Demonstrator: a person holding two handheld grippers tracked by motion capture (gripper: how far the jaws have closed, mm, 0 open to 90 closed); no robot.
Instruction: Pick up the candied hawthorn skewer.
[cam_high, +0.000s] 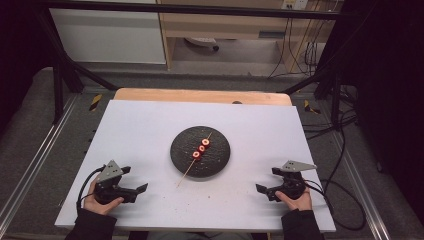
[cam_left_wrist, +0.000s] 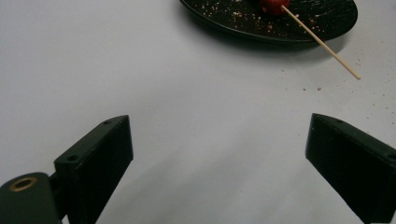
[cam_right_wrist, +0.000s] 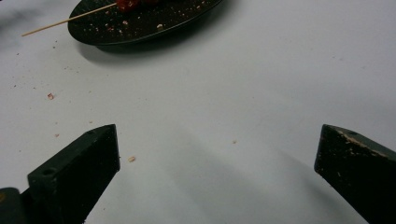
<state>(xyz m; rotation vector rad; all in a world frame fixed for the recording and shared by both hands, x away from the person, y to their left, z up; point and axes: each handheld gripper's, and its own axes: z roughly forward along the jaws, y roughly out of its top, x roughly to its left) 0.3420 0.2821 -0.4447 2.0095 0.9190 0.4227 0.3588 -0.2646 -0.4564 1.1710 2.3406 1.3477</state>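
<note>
Where crumbs lie, white table (cam_high: 150, 130) (matte).

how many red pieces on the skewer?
3. All threaded on the skewer lying across the black plate: one toward the far end, one in the middle, one nearest the person. None looks hidden.

Both hands are resting low at the near edge, each one wrapping around the body of its tool. The left gripper (cam_high: 134, 182) is sitting with its jaws spread wide and nothing lying between them, the jaws pointing inward toward the other tool. The right gripper (cam_high: 268, 181) is mirroring it, jaws gaping just as wide and pointing back at its partner, nothing between them either. Dark sleeves are showing behind both wrists, and a cable is trailing off each tool's outer side.
</note>
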